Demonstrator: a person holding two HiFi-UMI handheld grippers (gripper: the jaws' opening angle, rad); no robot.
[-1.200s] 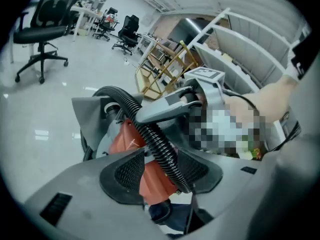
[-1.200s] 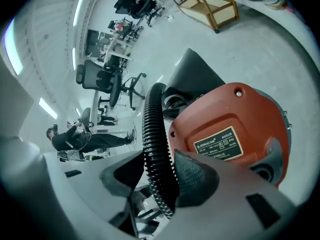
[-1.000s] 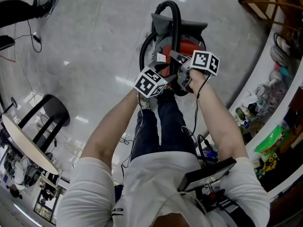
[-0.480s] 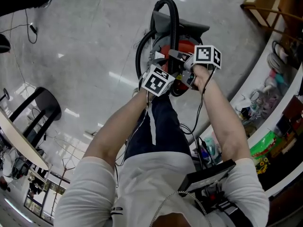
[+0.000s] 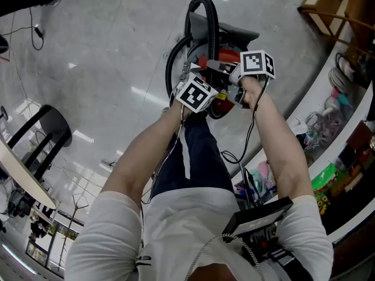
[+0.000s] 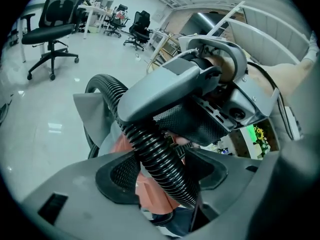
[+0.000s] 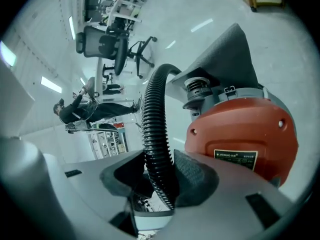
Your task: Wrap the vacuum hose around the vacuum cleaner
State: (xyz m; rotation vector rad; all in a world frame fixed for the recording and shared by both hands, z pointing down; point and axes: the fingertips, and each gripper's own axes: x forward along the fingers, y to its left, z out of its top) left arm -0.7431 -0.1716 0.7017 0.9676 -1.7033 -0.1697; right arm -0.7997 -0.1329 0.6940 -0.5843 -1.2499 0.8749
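Observation:
The red vacuum cleaner (image 5: 229, 55) stands on the floor ahead of the person's legs, and its ribbed black hose (image 5: 211, 22) arches over the top. My left gripper (image 5: 201, 76) is at the vacuum's near left. Its jaws have just been opening and now stand open, with the hose (image 6: 150, 146) running loose between them. My right gripper (image 5: 219, 67) reaches in from the right and is shut on the hose (image 7: 152, 119) beside the red body (image 7: 240, 129). In the left gripper view, the right gripper's grey jaw (image 6: 165, 89) lies over the hose just ahead.
A grey cloth bag (image 5: 231, 33) hangs behind the vacuum. A black stool (image 5: 50, 134) and a round table (image 5: 23, 177) stand at the left, cluttered shelves (image 5: 328, 127) at the right. Cables trail on the floor. An office chair (image 6: 52, 26) and a person (image 7: 75, 109) are farther off.
Both grippers have shifted slightly up the picture toward the vacuum. The left gripper's marker cube has moved right and closer to the red body.

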